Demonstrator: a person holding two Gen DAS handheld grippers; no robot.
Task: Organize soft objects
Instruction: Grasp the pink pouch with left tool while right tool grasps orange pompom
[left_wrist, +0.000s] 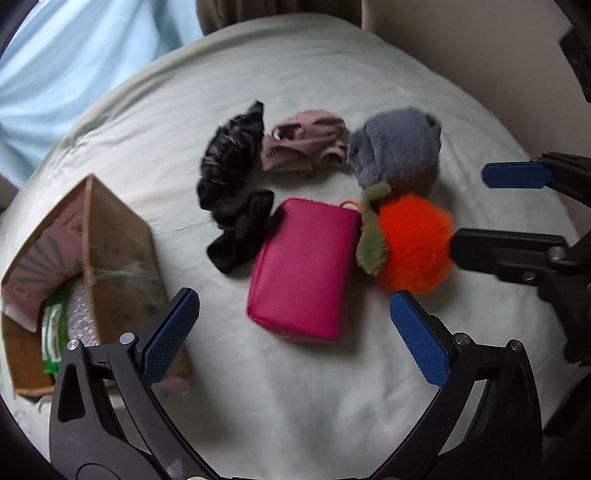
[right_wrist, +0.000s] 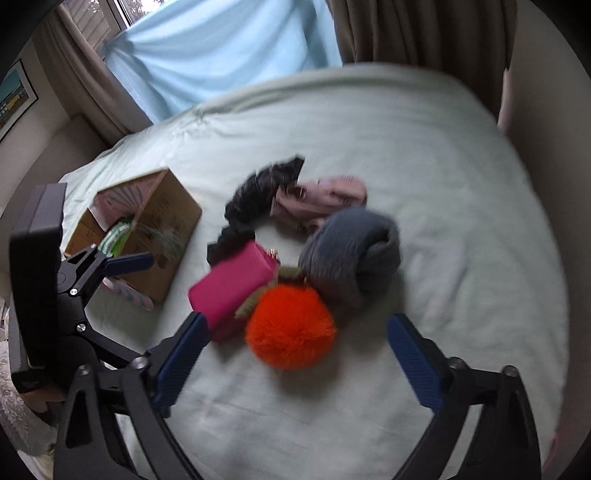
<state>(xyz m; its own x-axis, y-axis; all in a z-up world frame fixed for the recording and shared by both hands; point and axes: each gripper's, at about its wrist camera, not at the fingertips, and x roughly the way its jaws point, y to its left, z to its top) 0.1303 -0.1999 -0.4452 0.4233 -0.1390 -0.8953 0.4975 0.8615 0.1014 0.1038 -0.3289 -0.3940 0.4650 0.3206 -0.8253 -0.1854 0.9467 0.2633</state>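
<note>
Hovering both grippers with fingers spread and holding nothing, you bring the right gripper (right_wrist: 295, 363) straight down over the orange pom-pom (right_wrist: 291, 326), touching the pink pouch (right_wrist: 231, 286) right of the cardboard box (right_wrist: 162, 225), and pinch low.

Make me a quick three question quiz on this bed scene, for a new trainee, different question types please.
1. True or false: the left claw is shut on the pink pouch.
2. Multiple choice: what touches the orange pompom on its far side? A. cardboard box B. grey fluffy item C. blue curtain
3. Fill in: the cardboard box sits on the bed to the ___ of the pink pouch in the left wrist view.

Key: 1 false, both claws are open and hold nothing. 2 B, the grey fluffy item. 3 left.
</note>
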